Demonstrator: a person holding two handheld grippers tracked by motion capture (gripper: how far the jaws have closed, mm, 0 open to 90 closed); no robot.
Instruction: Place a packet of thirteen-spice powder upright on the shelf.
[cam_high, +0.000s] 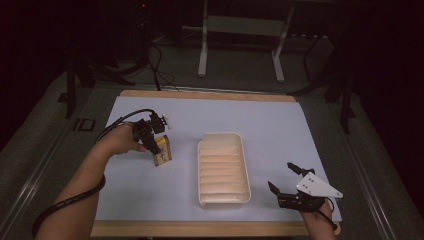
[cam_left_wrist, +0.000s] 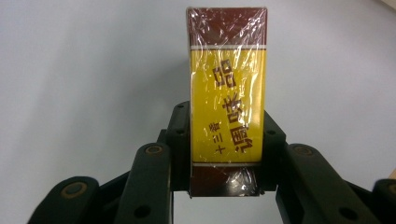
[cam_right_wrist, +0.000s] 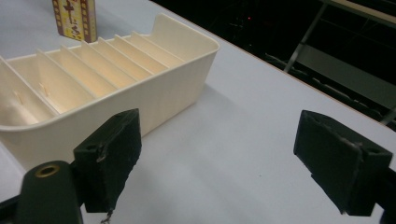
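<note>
— Two grippers, then. How do they stand, starting with the nearer one?

— The right gripper (cam_high: 288, 181) sits at the near right corner of the table (cam_high: 280, 120), its jaws spread wide with nothing between them. In its own view the black pads (cam_right_wrist: 112, 154) are well apart over bare pale blue surface. The hand behind it comes in low from the bottom edge, jaws aimed up and left toward the tray.

— And the tray?

— The tray (cam_high: 243, 165) is cream plastic, oblong with rounded corners, split by thin cross ribs into narrow slots. It lies lengthwise mid-table, near the right gripper but not touching it.

— The left one?

— Farther back, left of the tray. The left gripper (cam_high: 151, 141) is clamped on a small box (cam_high: 163, 151), jaws pressing both narrow sides near its lower end. The forearm reaches in diagonally from the bottom left, a cable trailing along it.

— What is the box like?

— Rectangular, yellow with dark red bands, printed characters, wrapped in shiny crinkled film. It stands roughly upright, slightly tilted, just beside the tray; whether it touches the table I cannot tell.
</note>
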